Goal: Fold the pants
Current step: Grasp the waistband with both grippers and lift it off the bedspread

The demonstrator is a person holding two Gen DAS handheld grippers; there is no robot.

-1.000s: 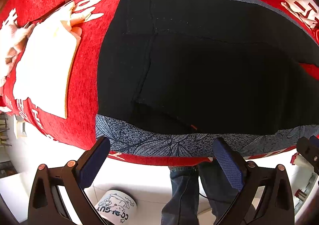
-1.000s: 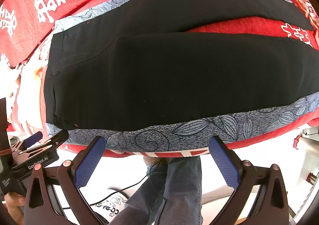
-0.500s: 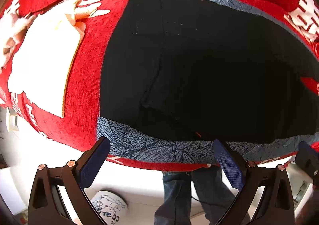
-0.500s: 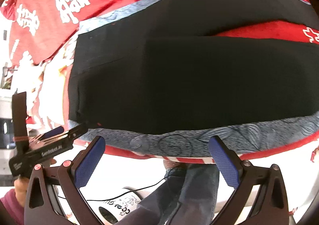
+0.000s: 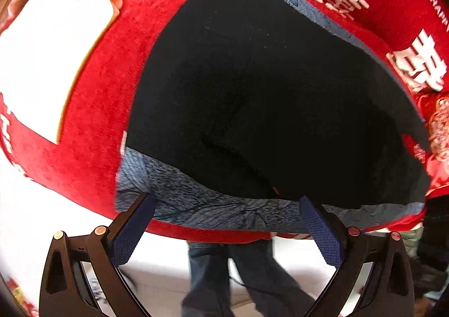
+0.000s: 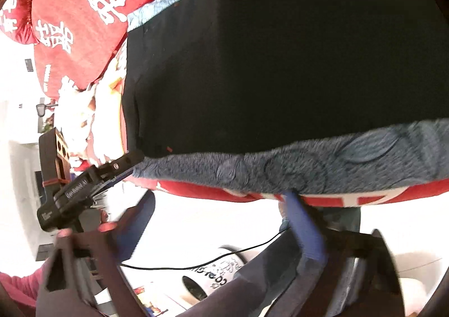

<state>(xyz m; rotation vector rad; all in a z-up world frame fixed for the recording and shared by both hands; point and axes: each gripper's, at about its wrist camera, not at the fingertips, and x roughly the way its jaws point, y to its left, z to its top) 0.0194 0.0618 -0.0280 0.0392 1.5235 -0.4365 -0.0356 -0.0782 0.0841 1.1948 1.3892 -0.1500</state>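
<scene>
While the black pants (image 5: 266,98) lie flat on a blue-grey patterned cloth (image 5: 213,204) over the red cover (image 5: 92,109) | left gripper (image 5: 224,230): jaws wide, empty, at the cloth's near edge | right gripper (image 6: 221,221): jaws just been closing, part open, nothing between them

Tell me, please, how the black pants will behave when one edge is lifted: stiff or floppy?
Probably floppy: the black pants lie flat and follow the blue patterned cloth beneath. The lifted part would likely sag and drag the rest. They look thin, so probably light.
</scene>
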